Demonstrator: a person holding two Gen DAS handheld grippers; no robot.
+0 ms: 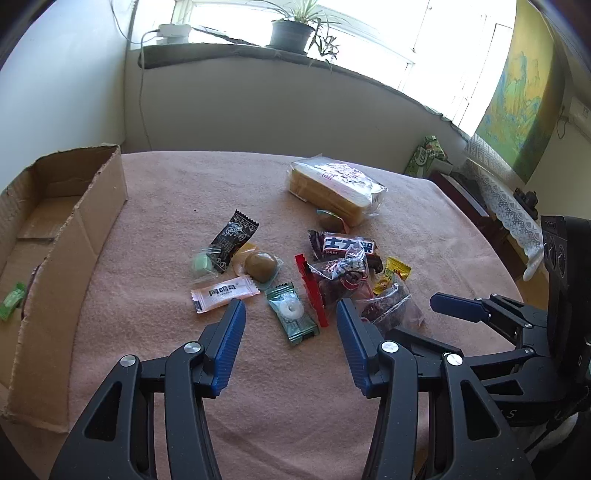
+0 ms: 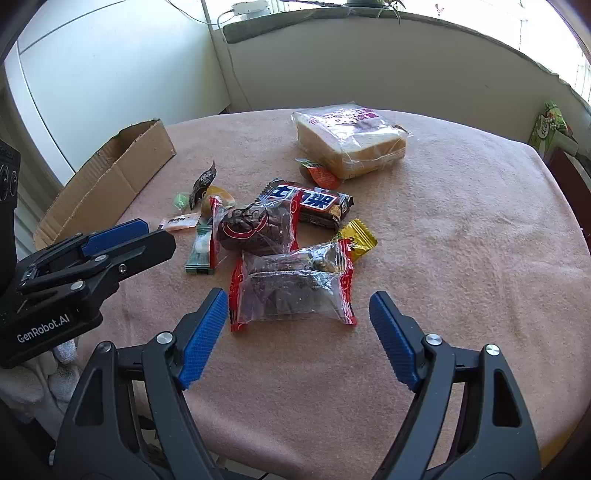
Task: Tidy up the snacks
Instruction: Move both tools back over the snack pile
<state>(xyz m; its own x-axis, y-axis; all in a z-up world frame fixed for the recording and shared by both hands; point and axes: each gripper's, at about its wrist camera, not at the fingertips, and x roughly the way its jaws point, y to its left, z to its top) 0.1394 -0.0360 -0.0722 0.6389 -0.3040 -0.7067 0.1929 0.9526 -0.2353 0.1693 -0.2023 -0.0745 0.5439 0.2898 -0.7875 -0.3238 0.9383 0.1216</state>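
Several wrapped snacks lie in a pile on the pink tablecloth [image 1: 166, 206]. My left gripper [image 1: 291, 310] is open, low over a green mint packet [image 1: 293, 314], with a white candy packet [image 1: 223, 293] by its left finger. My right gripper [image 2: 299, 306] is open around a clear red-edged packet of dark snacks [image 2: 291, 288]. A second such packet [image 2: 255, 227], a dark chocolate bar [image 2: 310, 201], a yellow candy [image 2: 356, 240] and a bread bag [image 2: 351, 140] lie beyond. The open cardboard box [image 1: 62, 236] sits left, a green candy [image 1: 11, 301] inside.
The right gripper shows at the right of the left wrist view [image 1: 458, 308]; the left gripper shows at the left of the right wrist view [image 2: 122, 236]. A window sill with a potted plant [image 1: 291, 33] runs behind the table. A side cabinet [image 1: 491, 199] stands right.
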